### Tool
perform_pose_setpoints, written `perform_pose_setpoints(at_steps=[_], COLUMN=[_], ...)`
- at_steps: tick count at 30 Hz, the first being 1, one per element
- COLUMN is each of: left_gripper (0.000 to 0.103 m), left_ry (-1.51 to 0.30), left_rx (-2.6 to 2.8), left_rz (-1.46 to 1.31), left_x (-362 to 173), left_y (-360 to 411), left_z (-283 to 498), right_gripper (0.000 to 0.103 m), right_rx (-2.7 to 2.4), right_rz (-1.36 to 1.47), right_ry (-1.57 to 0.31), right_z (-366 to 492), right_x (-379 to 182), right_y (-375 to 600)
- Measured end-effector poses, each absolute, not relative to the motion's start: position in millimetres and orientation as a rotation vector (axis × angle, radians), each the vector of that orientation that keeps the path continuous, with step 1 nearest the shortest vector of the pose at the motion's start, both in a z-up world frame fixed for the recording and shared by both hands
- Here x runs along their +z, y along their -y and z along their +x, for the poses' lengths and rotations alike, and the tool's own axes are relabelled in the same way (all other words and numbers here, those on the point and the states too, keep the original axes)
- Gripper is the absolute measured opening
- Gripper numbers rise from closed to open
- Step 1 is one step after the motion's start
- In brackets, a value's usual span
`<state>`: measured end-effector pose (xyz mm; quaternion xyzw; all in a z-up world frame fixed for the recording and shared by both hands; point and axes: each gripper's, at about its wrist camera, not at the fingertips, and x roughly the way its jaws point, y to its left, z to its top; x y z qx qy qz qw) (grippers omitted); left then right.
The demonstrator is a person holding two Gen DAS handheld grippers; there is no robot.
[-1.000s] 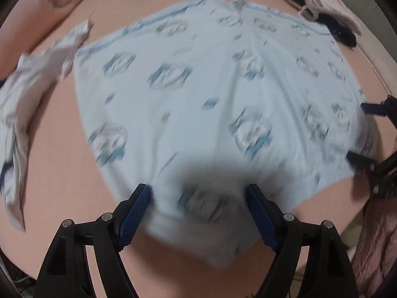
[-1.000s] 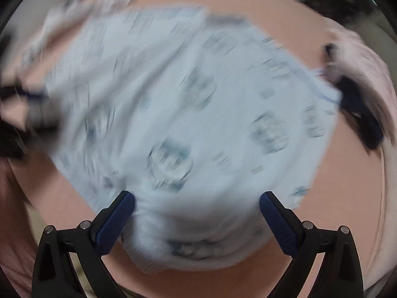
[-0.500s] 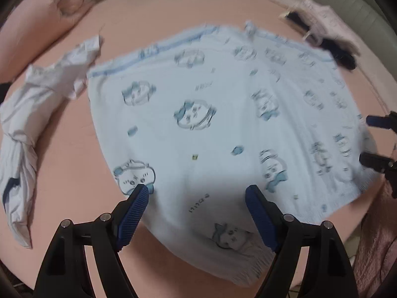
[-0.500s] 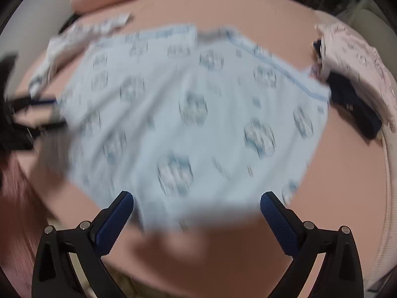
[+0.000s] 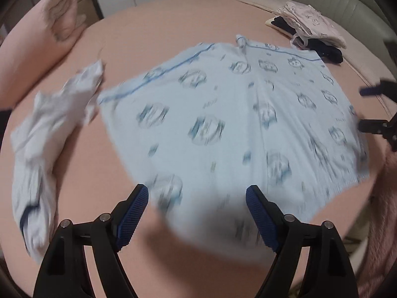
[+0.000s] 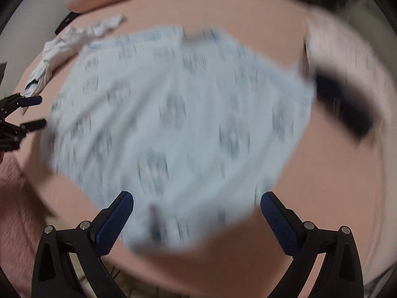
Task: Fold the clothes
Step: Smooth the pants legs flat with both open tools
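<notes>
Pink bedding (image 5: 173,24) forms the work surface in both views. Left wrist view: a pink pillow (image 5: 37,29) lies at far left, a crumpled white garment (image 5: 49,134) lies left of the task item, and a stack of folded clothes (image 5: 312,29), pale pink over dark navy, sits at far right. Right wrist view: heavy motion blur; the same stack appears only as a pale and dark smear, and the bed's near edge shows below the cloth.

The light blue garment (image 5: 223,124) lies spread flat at the centre of the bed. It carries a repeated blue cartoon print and a darker blue stripe along its far edge; its near hem looks ribbed.

Left gripper (image 5: 197,213): jaws apart, above the near hem, nothing clamped. Right gripper (image 6: 197,219): jaws apart, above the near edge, nothing clamped. Each gripper's fingers also appear at the edge of the other view.
</notes>
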<state>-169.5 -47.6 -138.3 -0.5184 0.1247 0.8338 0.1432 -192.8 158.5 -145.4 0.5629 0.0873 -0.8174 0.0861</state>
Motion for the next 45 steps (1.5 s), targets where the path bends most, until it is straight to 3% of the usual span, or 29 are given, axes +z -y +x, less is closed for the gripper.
perform_pose_setpoints(at_steps=[5, 10, 14, 17, 20, 23, 25, 27, 32, 36, 41, 45], left_gripper=[0.081, 0.082, 0.083, 0.083, 0.083, 0.083, 0.084, 0.084, 0.083, 0.084, 0.083, 0.083], left_ry=[-0.373, -0.474, -0.433, -0.280, -0.279, -0.270, -0.371, -0.348, -0.332, -0.386, -0.621, -0.446], left_rx=[2.404, 2.355, 2.397, 2.363, 2.382, 2.340, 2.311, 2.320, 2.357, 2.267, 2.298, 2.348], left_rz=[-1.464, -1.541, -1.596, -1.629, -1.495, -1.560, -1.624, -1.607, -1.545, -1.656, -1.564, -1.478], left_x=[-161.2, -187.3, -183.1, -173.1, -157.9, -173.4, -192.5, -185.9, -161.4, -186.0, -171.8, -146.5], left_y=[31.8, 45.3, 94.9, 120.7, 104.8, 79.6, 70.5, 78.9, 95.3, 87.0, 93.1, 87.5], left_z=[-220.6, -235.0, -239.2, -239.9, -241.4, -252.9, -250.6, -241.0, -196.6, -170.1, -134.2, -133.4], right_gripper=[0.102, 0.102, 0.102, 0.102, 0.102, 0.102, 0.102, 0.102, 0.102, 0.102, 0.102, 0.102], right_rx=[-2.414, -2.345, -2.277, -2.206, -2.205, -2.353, -2.352, -2.293, -2.405, -2.417, -2.403, -2.484], right_rz=[1.605, 1.674, 1.724, 1.788, 1.744, 1.619, 1.684, 1.777, 1.640, 1.710, 1.756, 1.707], right_ry=[-0.400, -0.529, -0.472, -0.378, -0.366, -0.328, -0.411, -0.512, -0.264, -0.542, -0.375, -0.243], right_z=[-241.7, -278.6, -271.1, -261.5, -262.8, -277.7, -284.7, -285.6, -258.6, -235.5, -198.5, -169.1], right_x=[-162.1, -212.6, -221.3, -217.9, -205.5, -188.7, -204.2, -225.7, -193.2, -213.3, -203.1, -183.2], right_y=[-84.6, -61.0, -89.0, -119.9, -122.3, -104.1, -89.4, -82.3, -115.0, -112.6, -156.2, -188.2])
